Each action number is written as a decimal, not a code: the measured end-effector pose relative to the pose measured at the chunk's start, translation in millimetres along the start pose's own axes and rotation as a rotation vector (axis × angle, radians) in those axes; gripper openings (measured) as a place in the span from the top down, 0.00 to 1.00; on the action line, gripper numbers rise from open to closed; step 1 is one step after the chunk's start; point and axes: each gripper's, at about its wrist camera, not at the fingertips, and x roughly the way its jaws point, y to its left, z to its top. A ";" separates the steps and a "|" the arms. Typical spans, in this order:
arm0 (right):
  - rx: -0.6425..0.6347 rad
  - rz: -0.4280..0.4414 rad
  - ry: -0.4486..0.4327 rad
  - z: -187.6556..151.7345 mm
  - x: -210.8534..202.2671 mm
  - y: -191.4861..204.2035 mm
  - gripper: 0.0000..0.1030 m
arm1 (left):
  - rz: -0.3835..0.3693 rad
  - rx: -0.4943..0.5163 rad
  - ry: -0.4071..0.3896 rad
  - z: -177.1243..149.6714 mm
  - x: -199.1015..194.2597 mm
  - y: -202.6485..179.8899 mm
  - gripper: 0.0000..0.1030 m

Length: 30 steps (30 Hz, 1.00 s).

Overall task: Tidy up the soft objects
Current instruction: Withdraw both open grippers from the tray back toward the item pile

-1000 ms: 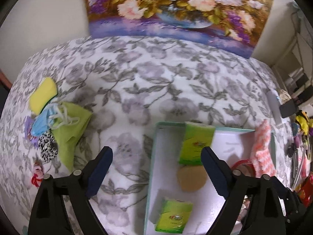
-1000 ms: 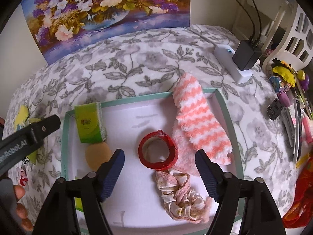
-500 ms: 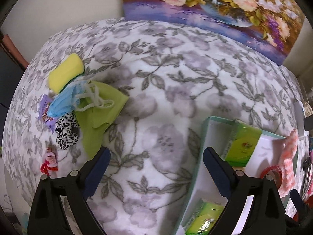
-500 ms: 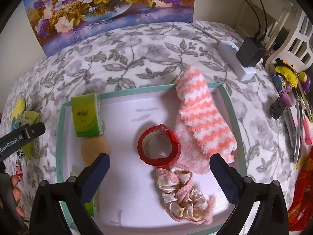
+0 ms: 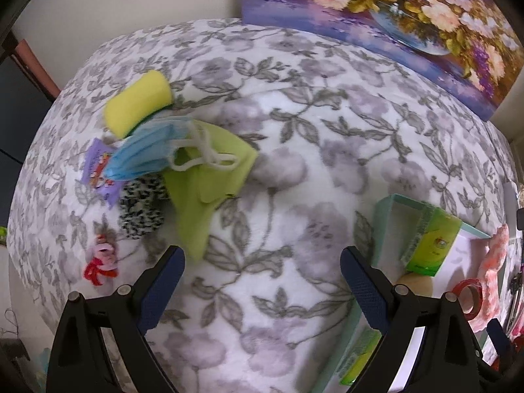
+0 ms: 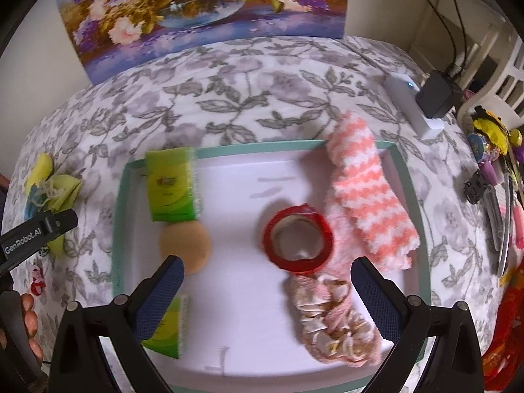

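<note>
A teal-rimmed white tray [image 6: 119, 229] holds two green tissue packs [image 6: 170, 186], a tan round sponge [image 6: 185, 245], a red tape roll [image 6: 298, 239], a pink striped sock [image 6: 366, 196] and a pink scrunchie [image 6: 337, 321]. My right gripper [image 6: 265, 294] is open and empty above the tray's front. On the floral blanket to the left lies a pile: yellow sponge [image 5: 137, 101], blue face mask [image 5: 144, 154], green cloth [image 5: 203, 177], leopard scrunchie [image 5: 140, 206], purple packet [image 5: 98, 167] and a small red-pink hair tie [image 5: 100, 262]. My left gripper [image 5: 262, 285] is open and empty, below and right of the pile.
A flower painting [image 6: 199, 9] leans against the wall behind. A white power strip with a black adapter [image 6: 422, 101] lies at the right. Hair clips and small toys [image 6: 494, 170] lie along the right edge. The tray's corner [image 5: 389, 209] is right of my left gripper.
My left gripper has swung left, away from the tray, toward the pile of soft things. My right gripper has opened wider and stayed over the tray.
</note>
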 end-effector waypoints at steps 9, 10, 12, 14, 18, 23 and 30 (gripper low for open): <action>-0.046 0.003 -0.008 -2.4 -10.6 30.9 0.00 | 0.021 -0.026 -0.004 0.5 -11.8 31.6 0.07; -0.051 0.002 -0.009 -2.7 -11.8 35.6 0.00 | 0.025 -0.028 -0.003 0.5 -13.0 35.7 0.07; -0.061 0.004 -0.010 -3.2 -13.2 43.8 0.00 | 0.037 -0.032 -0.006 0.0 -15.0 42.1 0.07; -0.072 0.008 -0.009 -4.2 -13.8 53.8 0.00 | 0.044 -0.040 -0.008 0.5 -16.4 49.6 0.07; -0.113 0.026 -0.002 -7.2 -13.6 81.3 0.00 | 0.049 -0.060 -0.008 0.2 -18.6 66.4 0.07; -0.162 0.044 0.002 -12.5 -13.3 115.0 0.00 | 0.051 -0.096 -0.012 1.6 -20.9 91.1 0.07; -0.218 0.056 0.017 -18.0 -8.1 152.4 0.00 | 0.063 -0.170 -0.016 2.1 -22.8 133.6 0.07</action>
